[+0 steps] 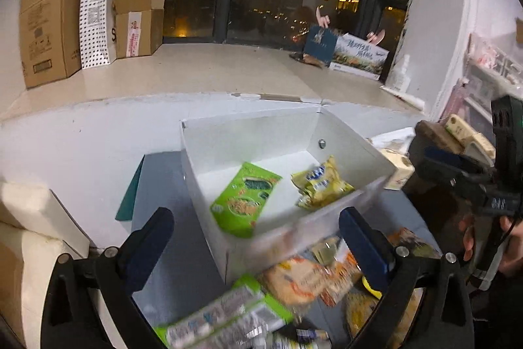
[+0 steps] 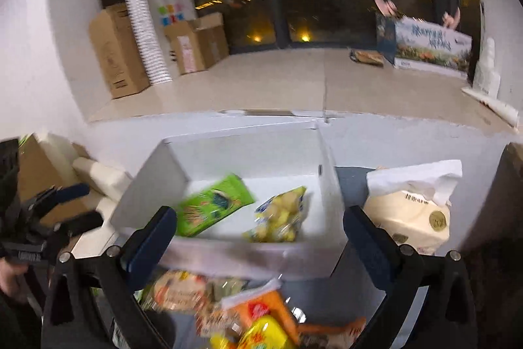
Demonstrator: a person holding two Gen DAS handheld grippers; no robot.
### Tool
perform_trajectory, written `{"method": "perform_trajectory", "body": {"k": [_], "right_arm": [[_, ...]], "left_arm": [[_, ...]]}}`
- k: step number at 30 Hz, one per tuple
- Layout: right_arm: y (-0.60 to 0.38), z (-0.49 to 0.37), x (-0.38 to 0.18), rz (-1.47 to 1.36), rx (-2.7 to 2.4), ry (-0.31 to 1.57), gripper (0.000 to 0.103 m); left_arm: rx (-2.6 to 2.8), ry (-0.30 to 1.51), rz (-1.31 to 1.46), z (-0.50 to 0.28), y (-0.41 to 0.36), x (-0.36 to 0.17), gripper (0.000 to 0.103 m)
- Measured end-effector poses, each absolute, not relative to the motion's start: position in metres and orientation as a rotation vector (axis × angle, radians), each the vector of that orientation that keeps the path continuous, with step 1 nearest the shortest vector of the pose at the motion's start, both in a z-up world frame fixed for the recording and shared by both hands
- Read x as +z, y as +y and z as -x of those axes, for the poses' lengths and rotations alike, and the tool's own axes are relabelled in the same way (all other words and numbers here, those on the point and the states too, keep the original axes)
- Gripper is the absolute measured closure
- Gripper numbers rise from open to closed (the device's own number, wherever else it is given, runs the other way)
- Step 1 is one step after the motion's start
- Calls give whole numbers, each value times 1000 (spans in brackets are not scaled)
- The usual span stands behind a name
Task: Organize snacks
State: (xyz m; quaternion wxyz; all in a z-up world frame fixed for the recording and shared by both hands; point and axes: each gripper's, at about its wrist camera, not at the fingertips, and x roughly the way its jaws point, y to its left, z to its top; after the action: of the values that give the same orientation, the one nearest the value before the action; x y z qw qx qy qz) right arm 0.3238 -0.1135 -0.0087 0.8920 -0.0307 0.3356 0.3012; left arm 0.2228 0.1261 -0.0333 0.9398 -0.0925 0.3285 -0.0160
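A white open box stands on the grey table; it also shows in the right wrist view. Inside it lie a green snack packet and a yellow snack bag. A pile of loose snack packets lies in front of the box. My left gripper is open and empty above the pile, just before the box. My right gripper is open and empty at the box's near wall. Each gripper also shows in the other's view, the right and the left.
A cream tissue pack stands right of the box. White foam blocks sit at the left. Beyond the table is a beige ledge with cardboard boxes, a paper bag and a printed carton.
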Motion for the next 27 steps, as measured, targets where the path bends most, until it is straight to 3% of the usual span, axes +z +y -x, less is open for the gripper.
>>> {"method": "perform_trajectory", "body": {"k": [5,12,27], "right_arm": [[-123,-250,-11,68,732,622,0],[-133,-161,-41,7,861,645,0],[-154,-104,-63,8,848,654,0]], "left_arm": [[-76,568,151,-158,128,-39,0],[-150,757,17,-117,129,-83,0],[-450,1013,-22,-205,163,-145,0]]}}
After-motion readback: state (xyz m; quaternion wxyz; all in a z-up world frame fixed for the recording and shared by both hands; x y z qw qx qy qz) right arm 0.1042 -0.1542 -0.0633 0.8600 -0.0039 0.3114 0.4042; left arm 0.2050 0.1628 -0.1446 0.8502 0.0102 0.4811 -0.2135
